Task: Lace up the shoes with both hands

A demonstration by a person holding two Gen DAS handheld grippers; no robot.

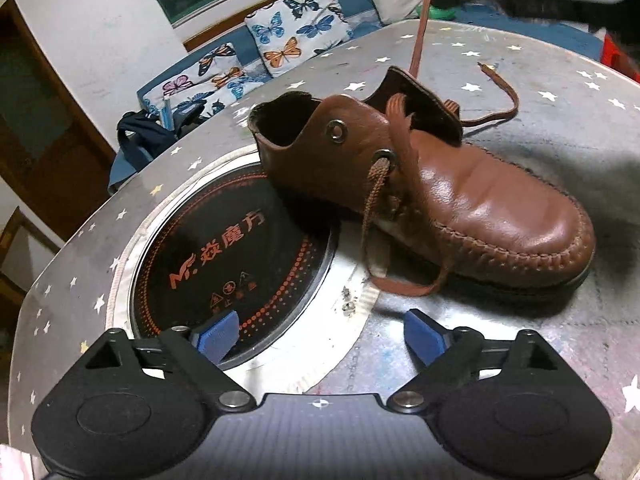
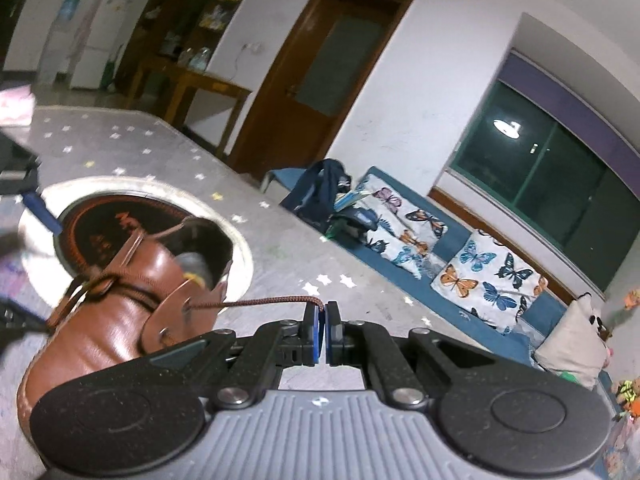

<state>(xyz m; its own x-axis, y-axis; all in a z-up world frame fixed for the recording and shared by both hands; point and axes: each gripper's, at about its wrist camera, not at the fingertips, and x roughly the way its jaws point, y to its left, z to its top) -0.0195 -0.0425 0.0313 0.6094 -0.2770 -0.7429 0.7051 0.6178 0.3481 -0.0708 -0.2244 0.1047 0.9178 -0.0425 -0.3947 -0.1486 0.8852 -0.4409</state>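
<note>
The brown shoe [image 1: 420, 200] lies mid-frame on the star-patterned table [image 1: 560, 128], heel over a black round cooktop [image 1: 224, 264]. The right gripper [image 2: 323, 312] pinches its taut lace [image 2: 260, 302]; the left gripper [image 1: 320, 336] at the bottom is spread, empty.

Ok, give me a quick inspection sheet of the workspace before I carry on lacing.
Surface: grey star-print table with a round black inset cooktop.
Job's things: brown leather shoe, heel partly over the cooktop; lace threaded through the eyelets, one end pulled taut.
Clutter: nothing seen.
Grippers: left claw open, empty, near the shoe; right claw shut on the lace.
Cables: nothing seen.
Surroundings: sofa with butterfly cushions, wooden door, dark window.
</note>
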